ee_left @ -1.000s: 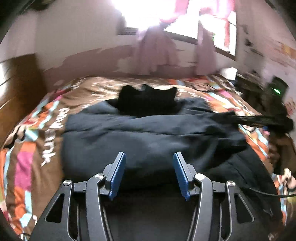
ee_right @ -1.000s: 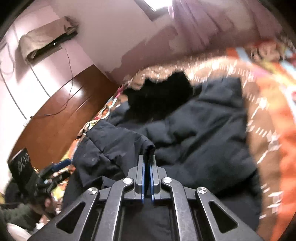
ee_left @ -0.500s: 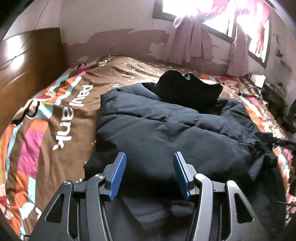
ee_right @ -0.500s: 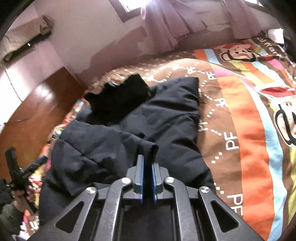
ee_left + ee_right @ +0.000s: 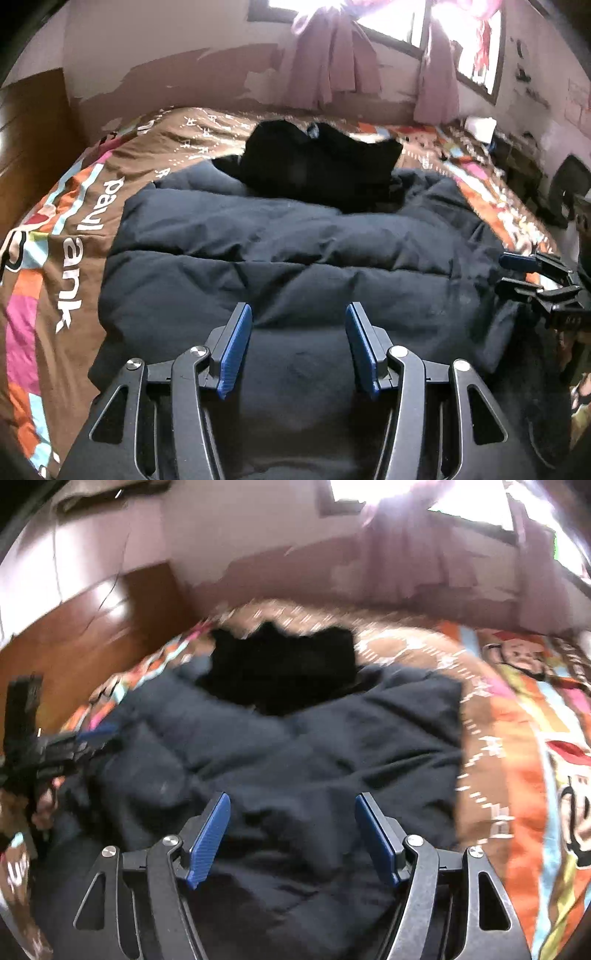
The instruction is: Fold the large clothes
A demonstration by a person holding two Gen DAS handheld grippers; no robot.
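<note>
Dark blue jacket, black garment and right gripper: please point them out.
dark blue jacket (image 5: 295, 258), left wrist view, quilted middle.
black garment (image 5: 317, 162), left wrist view, centre.
right gripper (image 5: 291, 834), right wrist view, between fingertips.

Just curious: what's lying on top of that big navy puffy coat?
A black garment rests on the far end of the navy coat. What it covers there is hidden.

The right gripper (image 5: 291, 834) hovers over the dark puffy jacket (image 5: 295, 760) on the bed (image 5: 517, 775), jaws spread wide and empty; the left gripper (image 5: 85, 738) shows far left, blurred.
</note>
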